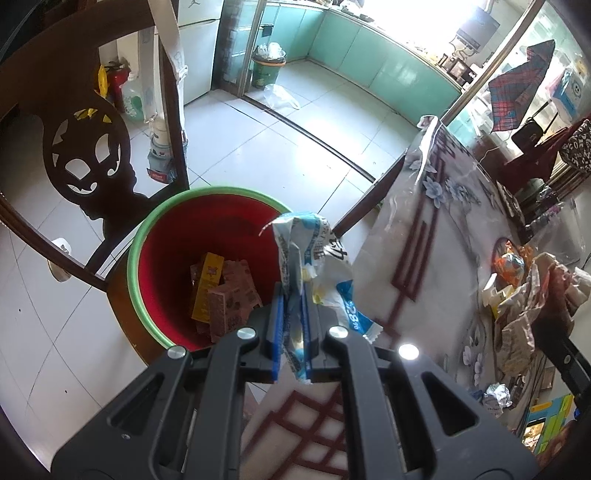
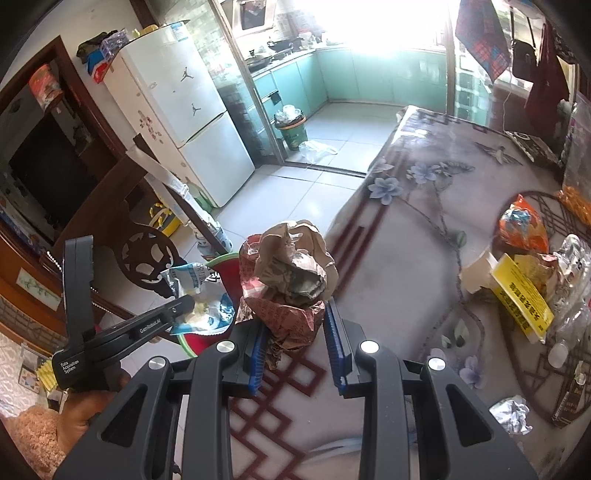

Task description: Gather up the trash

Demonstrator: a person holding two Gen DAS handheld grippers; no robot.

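Left gripper (image 1: 293, 314) clamps wrapper (image 1: 314, 254); right gripper (image 2: 295, 332) clamps paper wad (image 2: 291, 269); bin contents (image 1: 221, 291) left-view only.

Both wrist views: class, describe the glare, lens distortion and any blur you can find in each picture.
Left wrist view: window glare washes out the kitchen counter; the fisheye bends the floor tiles and darkens the corners. Right wrist view: the same window is blown white, the fridge leans, and the tablecloth edge is smeared.

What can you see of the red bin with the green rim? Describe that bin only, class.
The bin is a round, plastic-looking bucket: red walls, light green rim, standing upright and open-topped on the tiled floor between a dark carved chair and the table's edge. Yellow and brown cartons lie inside. A held blue-white wrapper hangs near its rim, not visibly touching.
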